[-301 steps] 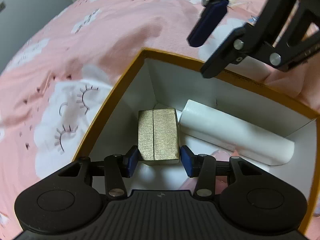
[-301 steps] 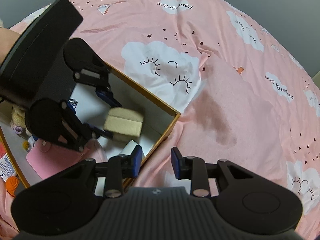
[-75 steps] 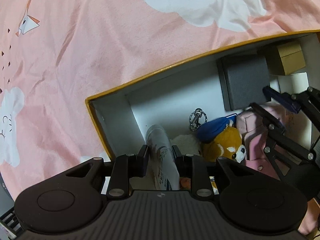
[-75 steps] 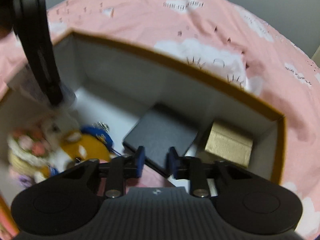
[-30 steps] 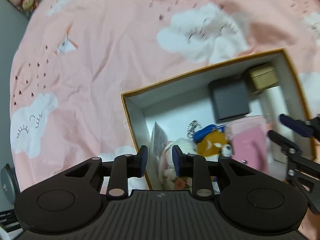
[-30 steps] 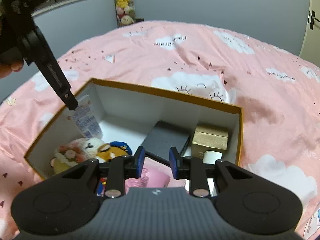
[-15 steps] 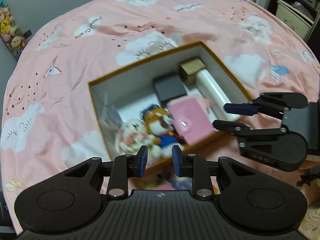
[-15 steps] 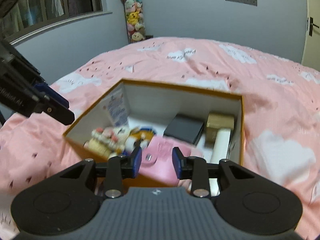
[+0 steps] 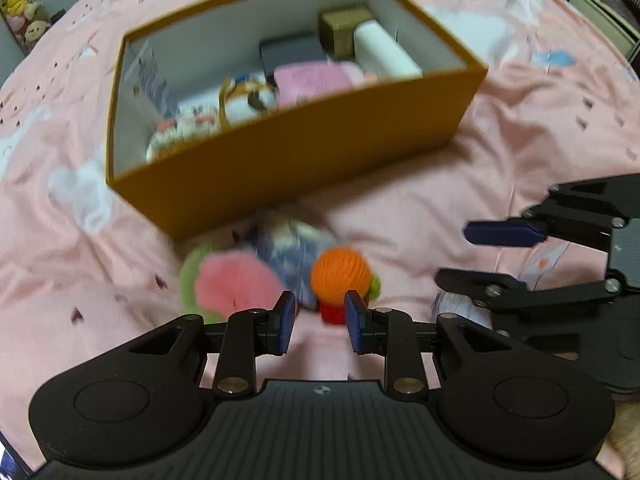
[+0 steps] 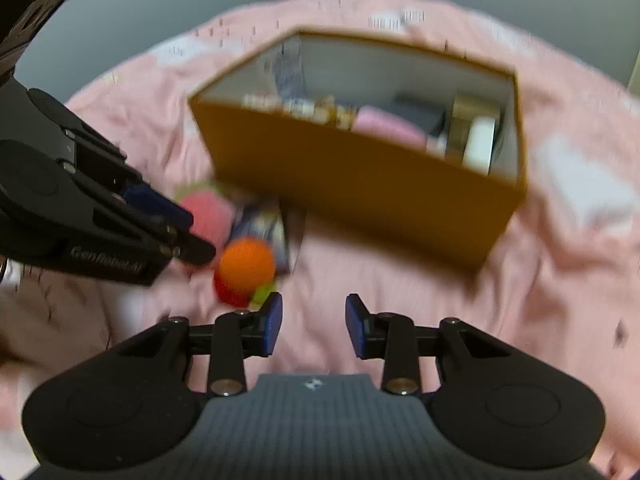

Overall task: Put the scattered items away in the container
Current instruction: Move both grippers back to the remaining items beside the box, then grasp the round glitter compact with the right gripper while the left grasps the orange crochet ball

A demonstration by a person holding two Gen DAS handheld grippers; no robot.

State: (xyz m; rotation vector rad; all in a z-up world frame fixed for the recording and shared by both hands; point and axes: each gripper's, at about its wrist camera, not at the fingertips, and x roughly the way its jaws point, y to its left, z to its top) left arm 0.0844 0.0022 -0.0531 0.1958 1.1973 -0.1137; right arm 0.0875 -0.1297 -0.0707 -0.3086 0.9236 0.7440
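Note:
The orange cardboard box [image 9: 304, 148] stands on the pink bedspread and holds several items: a plush fox [image 9: 250, 98], a pink pouch [image 9: 312, 80], a black case, a gold box [image 9: 340, 30] and a white roll [image 9: 384, 54]. In front of it lie an orange knitted ball [image 9: 340, 276], a pink-and-green knitted piece [image 9: 228, 282] and a dark printed packet [image 9: 292, 252]. My left gripper [image 9: 320, 318] is open and empty, just short of the orange ball. My right gripper [image 10: 312, 324] is open and empty, to the right of the ball [image 10: 248, 264].
The pink cloud-print bedspread [image 9: 500, 128] covers the whole surface, wrinkled near the box. Plush toys stand against the far wall [image 9: 20, 4]. A white object [image 9: 456, 306] lies under the right gripper in the left wrist view. Both views are motion-blurred.
Both grippers pulled back out of the box and dropped low in front of it. The knitted items and packet on the bedspread have come into view. The left gripper let go of the packet earlier.

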